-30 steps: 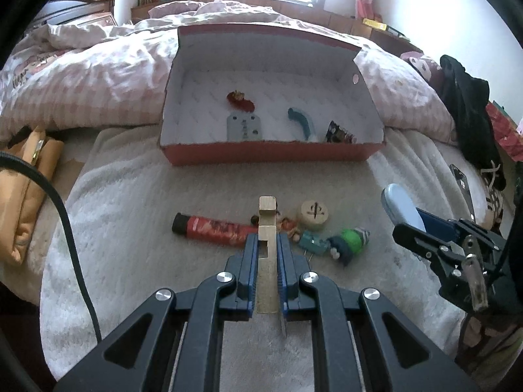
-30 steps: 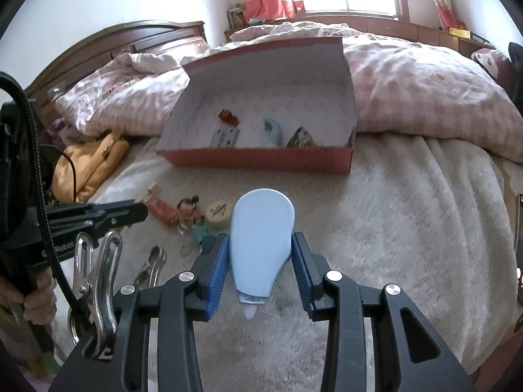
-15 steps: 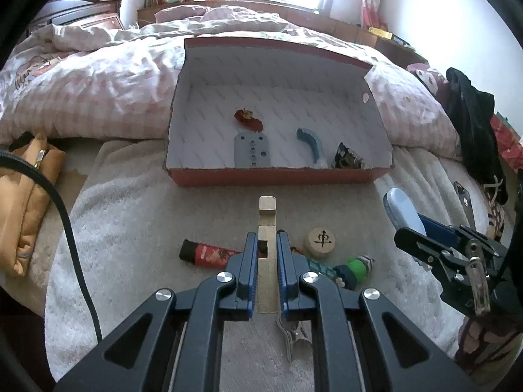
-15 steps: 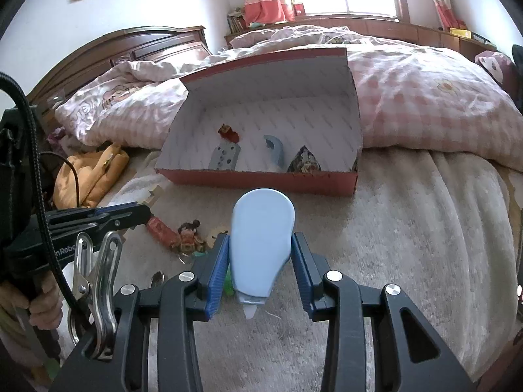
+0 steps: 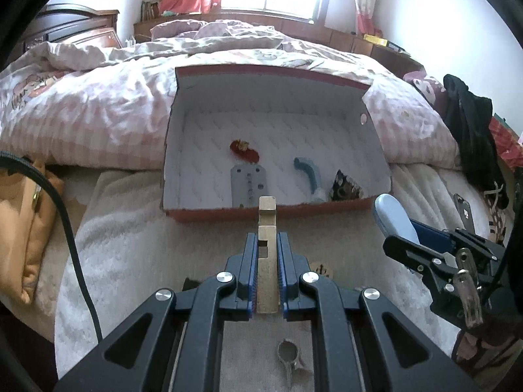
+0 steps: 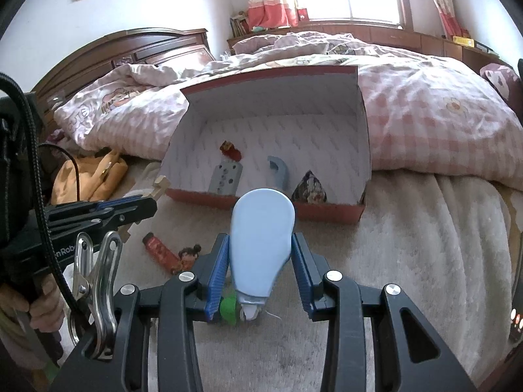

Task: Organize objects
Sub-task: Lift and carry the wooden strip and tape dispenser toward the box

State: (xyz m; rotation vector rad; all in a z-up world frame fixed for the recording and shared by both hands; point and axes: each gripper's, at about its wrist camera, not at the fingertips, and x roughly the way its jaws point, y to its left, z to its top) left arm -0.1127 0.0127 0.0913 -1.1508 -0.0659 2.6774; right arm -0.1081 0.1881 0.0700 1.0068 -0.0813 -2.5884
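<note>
1. Left gripper [image 5: 267, 254]: jaws clamped on a notched wooden block [image 5: 267, 228]; I hold it above the blanket [image 5: 130, 245], its tip just short of the box's near wall.
2. Right gripper [image 6: 260, 261]: jaws clamped on a pale blue correction-tape dispenser [image 6: 261, 235], also short of the box.
3. Red cardboard box [image 5: 183, 130]: open, holding a grey plate [image 5: 248, 183], a red trinket [image 5: 243, 152], a blue hook [image 5: 305, 171] and a dark pouch [image 5: 346, 189].
4. Step in hand, as I judge it: carry both loads over the near wall before releasing, aiming for bare floor left of the plate.
5. Loose on the blanket: red tube [image 6: 160, 250], small doll [image 6: 189, 254].
</note>
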